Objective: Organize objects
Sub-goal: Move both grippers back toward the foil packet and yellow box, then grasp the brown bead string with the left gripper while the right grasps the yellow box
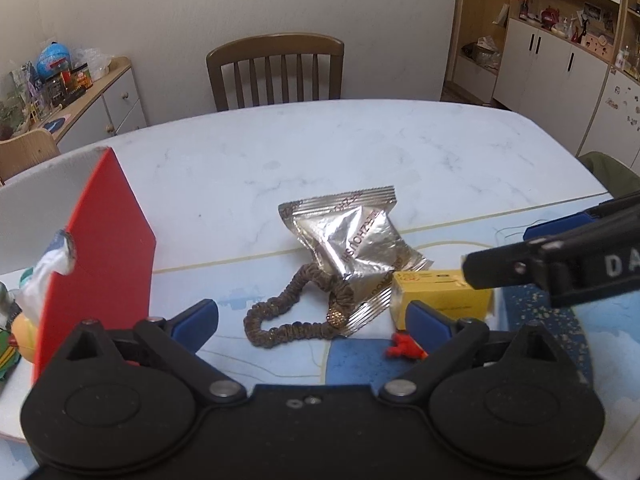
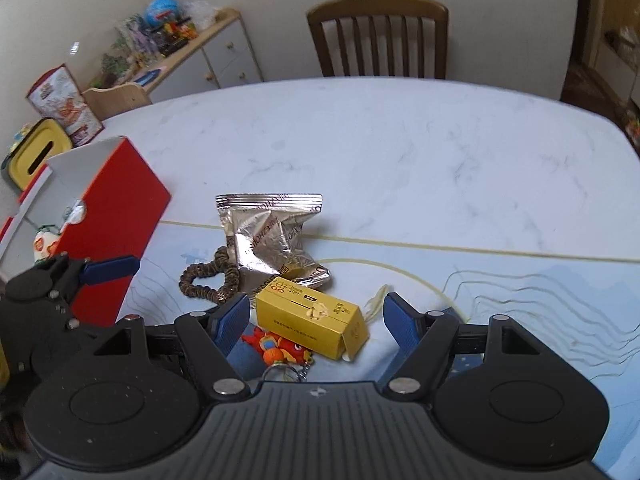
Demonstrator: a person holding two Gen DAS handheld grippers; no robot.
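Right gripper (image 2: 316,320): jaws spread wide and empty, straddling the yellow carton (image 2: 312,320) from above; neither pad touches it that I can tell.
Left gripper (image 1: 312,320): jaws released too, holding nothing, hovering low over the mat with the scrunchie ahead of them.
Toy keychain (image 2: 280,348): a red-orange figure with a metal ring, lying just beside the carton's near side, partly tucked under the right gripper.
Yellow carton: on its side on the blue mat (image 2: 520,300), one end flap loose, its far end touching the foil packet.
Brown scrunchie (image 1: 288,312): a twisted loop, one end under the packet's edge.
Foil packet (image 1: 352,248): crumpled, leaning over both scrunchie and carton, across the mat's border.
Red box (image 1: 104,248): open, to the left, well apart from the pile, already holding a few small things.
Desk (image 1: 360,140): pale marble, bare beyond the pile; a wooden chair (image 1: 276,72) behind.
Risk: closing on the carton's thin walls may crush it or spring the flap, since it looks light and hollow.
Risk: lifting could drag the packet along, because it overlaps the carton.
Risk: the near pad might snag the keychain, which sits so close.
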